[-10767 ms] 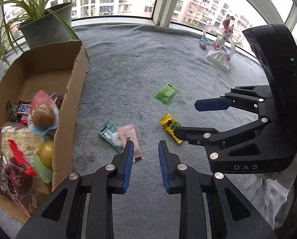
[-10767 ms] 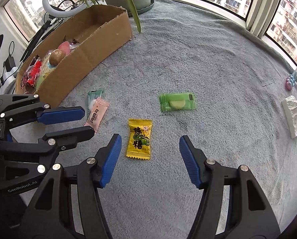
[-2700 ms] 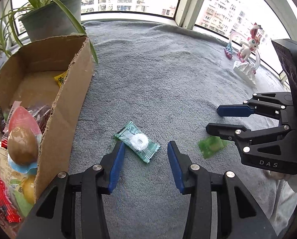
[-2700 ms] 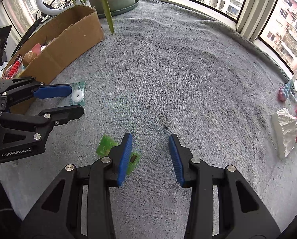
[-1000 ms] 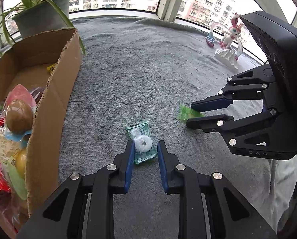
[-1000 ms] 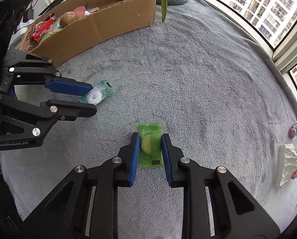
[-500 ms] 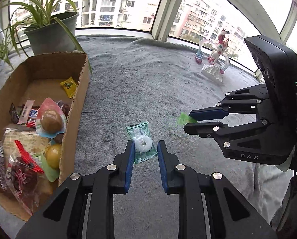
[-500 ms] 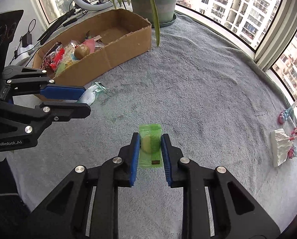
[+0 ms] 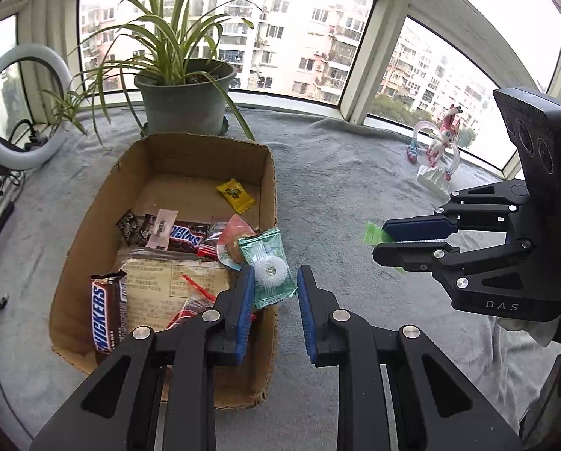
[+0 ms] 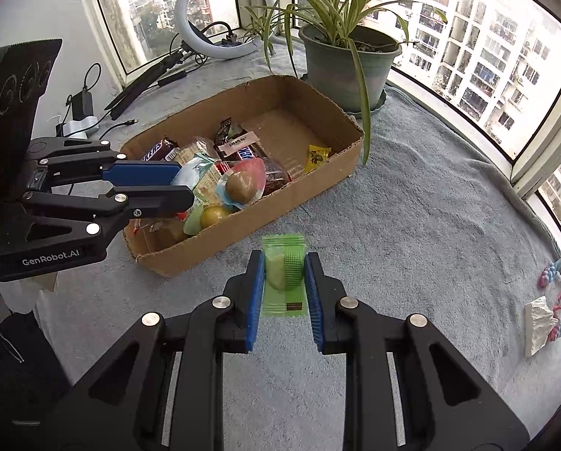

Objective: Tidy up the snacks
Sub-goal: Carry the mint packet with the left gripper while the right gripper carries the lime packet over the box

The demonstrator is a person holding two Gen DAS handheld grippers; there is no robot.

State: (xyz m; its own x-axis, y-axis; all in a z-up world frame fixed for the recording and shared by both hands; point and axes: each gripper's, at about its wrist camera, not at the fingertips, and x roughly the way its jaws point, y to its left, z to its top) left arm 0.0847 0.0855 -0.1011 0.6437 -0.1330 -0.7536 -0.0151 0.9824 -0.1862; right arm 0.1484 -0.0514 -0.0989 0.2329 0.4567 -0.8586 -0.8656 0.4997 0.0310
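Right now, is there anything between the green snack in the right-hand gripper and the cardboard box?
Nothing visible. The green snack, pinched in the right gripper, hangs above bare grey blanket beside the cardboard box; only the box's near wall, open on top, lies ahead.

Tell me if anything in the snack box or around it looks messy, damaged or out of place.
The cardboard box is ragged: its near corner is torn and frayed. The snacks inside lie in a loose heap toward the near end, while the yellow candy sits alone on the bare floor at the far end. Nothing has spilled on the grey blanket.
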